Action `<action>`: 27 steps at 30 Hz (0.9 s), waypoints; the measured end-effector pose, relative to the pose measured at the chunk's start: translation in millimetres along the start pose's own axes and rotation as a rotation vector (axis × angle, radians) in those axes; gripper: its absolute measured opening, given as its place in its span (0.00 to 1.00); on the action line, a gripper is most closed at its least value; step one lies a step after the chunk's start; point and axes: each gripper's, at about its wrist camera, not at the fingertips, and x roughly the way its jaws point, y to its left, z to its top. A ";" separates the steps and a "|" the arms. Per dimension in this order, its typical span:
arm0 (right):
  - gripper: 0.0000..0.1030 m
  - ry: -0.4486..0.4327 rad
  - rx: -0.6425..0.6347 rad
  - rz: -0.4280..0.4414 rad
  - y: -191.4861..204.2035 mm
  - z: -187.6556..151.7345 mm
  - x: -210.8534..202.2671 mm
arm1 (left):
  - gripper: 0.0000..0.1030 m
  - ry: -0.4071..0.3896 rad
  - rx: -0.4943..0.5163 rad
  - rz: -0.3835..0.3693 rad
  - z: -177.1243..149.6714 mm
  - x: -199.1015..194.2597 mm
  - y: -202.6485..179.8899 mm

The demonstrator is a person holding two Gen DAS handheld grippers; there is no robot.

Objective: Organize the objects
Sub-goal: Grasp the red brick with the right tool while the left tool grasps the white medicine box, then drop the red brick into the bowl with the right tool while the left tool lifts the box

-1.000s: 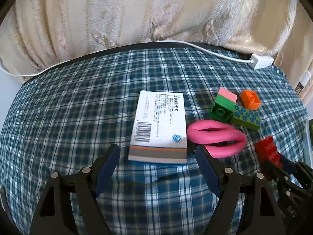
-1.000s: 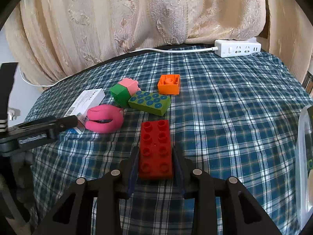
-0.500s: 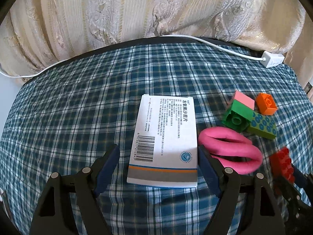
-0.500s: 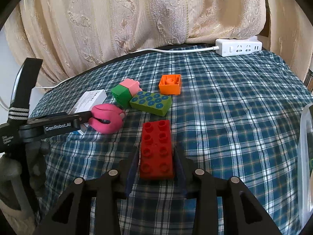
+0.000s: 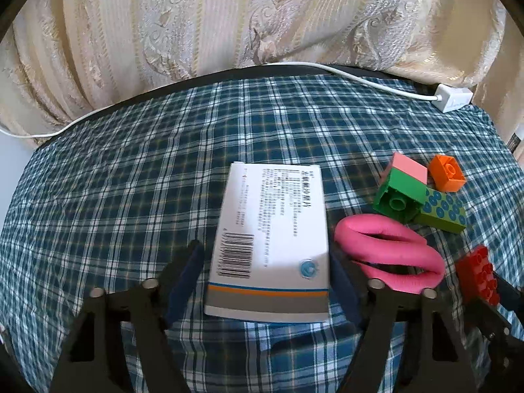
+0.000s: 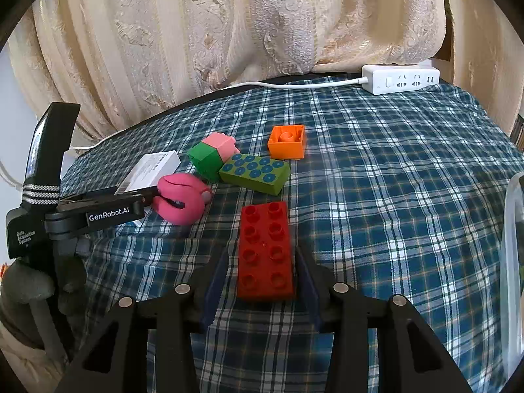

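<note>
The left gripper [image 5: 266,281] straddles the near end of the flat white cardboard medicine box [image 5: 270,245] on the blue plaid tablecloth [image 5: 131,203], its jaws closing with a slim gap at the left pad, probably to lift it for sorting. Right of that box lies the pink foam ring [image 5: 389,258]; farther right, the right gripper [image 6: 258,281] is opening its jaws around the red studded plastic brick [image 6: 266,250], apparently letting it rest on the cloth; green [image 6: 204,160], pink, orange [image 6: 288,142] and dotted blocks cluster beyond the ring.

A medicine box [image 5: 271,242] lay on the counter [image 5: 131,196], with a foam ring [image 5: 389,258] just to its right. Toy bricks [image 6: 253,173] clustered behind the ring, and a power strip [image 6: 399,78] sat at the counter's far edge before the curtain [image 6: 229,23].
</note>
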 end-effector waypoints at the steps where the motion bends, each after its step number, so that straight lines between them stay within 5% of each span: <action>1: 0.47 0.000 0.000 0.001 -0.1 -0.1 -0.1 | 0.63 -0.001 0.000 0.001 -0.3 -0.8 0.2; 21: 0.49 -0.004 0.005 0.000 -1.9 1.6 1.4 | 0.63 -0.079 -0.016 -0.002 -10.4 -45.7 -6.1; 27: 0.38 -0.002 -0.006 -0.034 -1.9 1.7 1.3 | 0.63 -0.095 -0.022 -0.020 -17.0 -58.6 -13.6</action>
